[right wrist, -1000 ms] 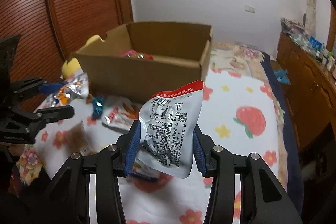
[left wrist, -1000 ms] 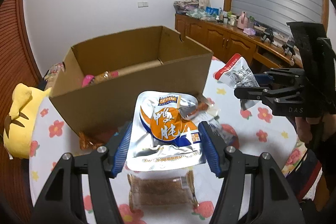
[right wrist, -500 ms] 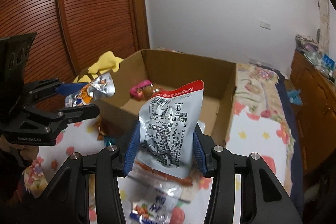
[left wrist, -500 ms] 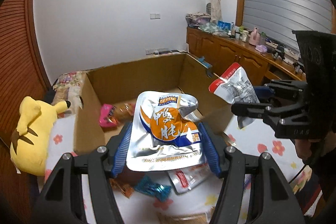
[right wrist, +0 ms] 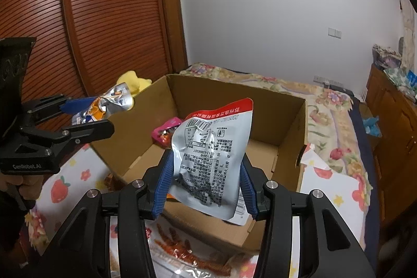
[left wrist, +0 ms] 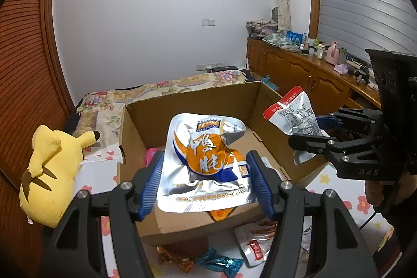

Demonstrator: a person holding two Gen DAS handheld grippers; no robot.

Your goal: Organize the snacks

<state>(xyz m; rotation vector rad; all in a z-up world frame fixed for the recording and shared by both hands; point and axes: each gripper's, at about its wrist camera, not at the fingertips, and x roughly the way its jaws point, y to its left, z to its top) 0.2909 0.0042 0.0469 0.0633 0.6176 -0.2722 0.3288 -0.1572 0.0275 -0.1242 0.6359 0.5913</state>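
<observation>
Clearly "DAS" on right gripper [left wrist: 307,130], "CenRobot.AI" on left gripper [right wrist: 101,112]

The right gripper [right wrist: 206,186] clamps a grey pouch [right wrist: 212,160], red-edged and barcode side showing, over an open cardboard box [right wrist: 292,142] on a floral bedspread [right wrist: 336,189]. At left, the left gripper [right wrist: 86,116] grips a silver-orange pouch [right wrist: 112,103] at the box's edge. A pink packet [right wrist: 166,132] lies inside.
</observation>
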